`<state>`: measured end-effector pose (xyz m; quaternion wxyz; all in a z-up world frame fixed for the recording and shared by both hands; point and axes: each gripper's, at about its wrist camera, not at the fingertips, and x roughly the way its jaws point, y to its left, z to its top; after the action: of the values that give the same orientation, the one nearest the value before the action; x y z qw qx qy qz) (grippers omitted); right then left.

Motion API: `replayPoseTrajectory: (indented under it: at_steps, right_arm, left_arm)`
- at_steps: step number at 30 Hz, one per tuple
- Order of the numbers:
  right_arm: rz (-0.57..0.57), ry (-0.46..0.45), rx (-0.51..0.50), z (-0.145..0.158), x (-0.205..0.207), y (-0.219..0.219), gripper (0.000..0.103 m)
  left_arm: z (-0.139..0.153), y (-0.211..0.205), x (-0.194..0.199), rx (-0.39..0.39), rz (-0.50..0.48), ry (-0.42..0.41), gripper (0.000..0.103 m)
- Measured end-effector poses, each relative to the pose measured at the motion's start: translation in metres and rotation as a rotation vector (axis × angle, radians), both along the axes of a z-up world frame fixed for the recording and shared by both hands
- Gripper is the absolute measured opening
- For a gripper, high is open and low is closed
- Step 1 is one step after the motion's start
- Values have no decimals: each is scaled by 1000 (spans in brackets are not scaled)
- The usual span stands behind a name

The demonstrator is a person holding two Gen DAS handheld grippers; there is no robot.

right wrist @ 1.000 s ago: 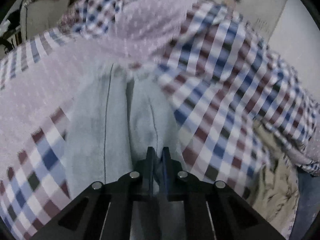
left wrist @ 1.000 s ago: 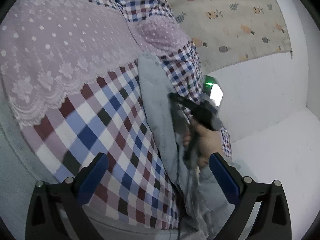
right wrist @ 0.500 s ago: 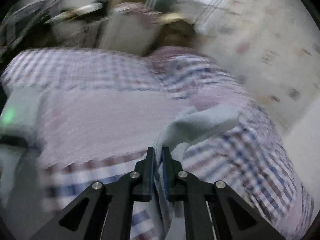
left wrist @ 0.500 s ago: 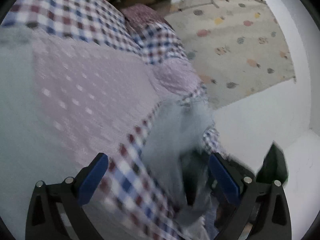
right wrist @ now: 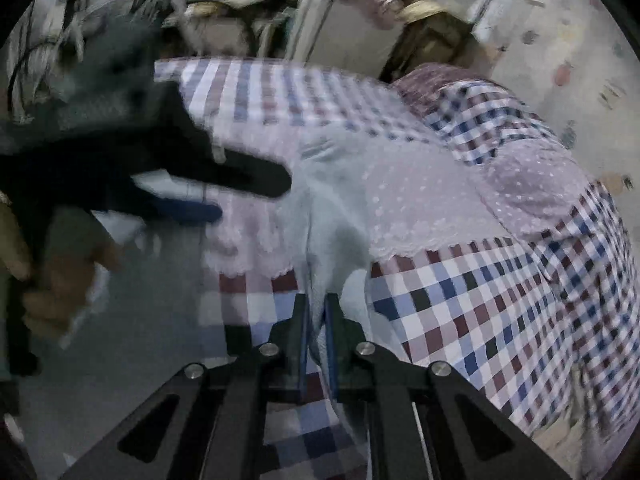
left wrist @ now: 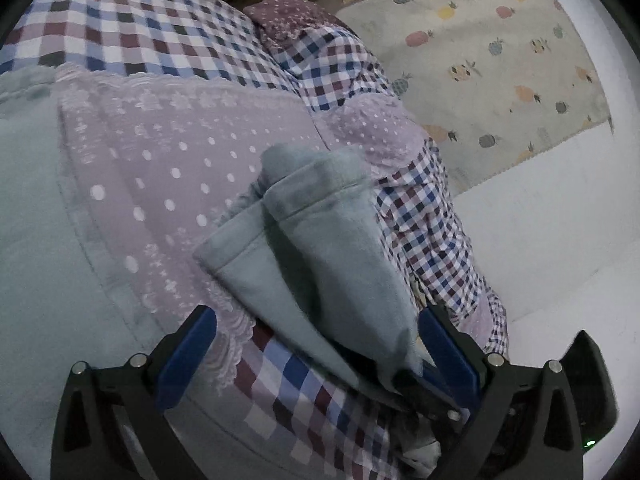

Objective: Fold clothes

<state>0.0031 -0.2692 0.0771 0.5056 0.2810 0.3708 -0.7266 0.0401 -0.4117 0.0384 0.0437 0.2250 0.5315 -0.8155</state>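
A grey-blue garment (left wrist: pixel 320 240) hangs lifted above a bed with a checked and lilac lace cover (left wrist: pixel 160 152). My right gripper (right wrist: pixel 315 320) is shut on a fold of this garment (right wrist: pixel 332 224), which rises in front of its fingers. My left gripper (left wrist: pixel 316 344) is open and empty, its blue pads on either side of the hanging cloth and close under it. In the right wrist view the left gripper (right wrist: pixel 216 196) shows blurred at the left, beside the garment. More grey-blue cloth (left wrist: pixel 28 208) lies at the left of the bed.
A cream rug with fruit prints (left wrist: pixel 500 60) lies on the white floor (left wrist: pixel 560 240) to the right of the bed. Cluttered furniture and bags (right wrist: pixel 320 8) stand behind the bed. A checked pillow (left wrist: pixel 332 60) lies at the bed's far side.
The right gripper has lifted the grey-blue garment off the bed and carried it up toward the left gripper. The left gripper has swung in beneath the cloth, still open.
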Motion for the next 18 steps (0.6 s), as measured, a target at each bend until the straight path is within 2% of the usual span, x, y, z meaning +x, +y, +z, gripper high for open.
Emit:
replayPoseTrajectory:
  at_steps: [2,5,6,8,10,13,16,17,18]
  right_arm:
    - [-18,-28,-51,10,1,11,7]
    - [10,13,-22,4,16,12,7]
    - [19,18,-10,0,22,13,7]
    - [42,38,10,-7,39,15,7]
    - [77,46,26,-13,54,18,7]
    - [126,-6,87,-21,56,19,9]
    - [106,-109,61,-6,30,27,14]
    - [89,-143,32,3,17,30,21]
    - [73,-158,5,10,4,32,35]
  left_arm:
    - [0,2,-3,-1,-6,8,102]
    - [2,3,-5,11,-33,20,99]
    - [4,4,-5,7,-47,21,95]
    - [5,7,-9,-24,-59,-21,77]
    - [-3,5,-11,-17,-44,-99,24]
    - [-15,-2,0,24,10,-168,13]
    - [-13,14,14,23,66,-183,6]
    - [-12,20,19,23,85,-187,5]
    - [-11,25,24,22,103,-192,5]
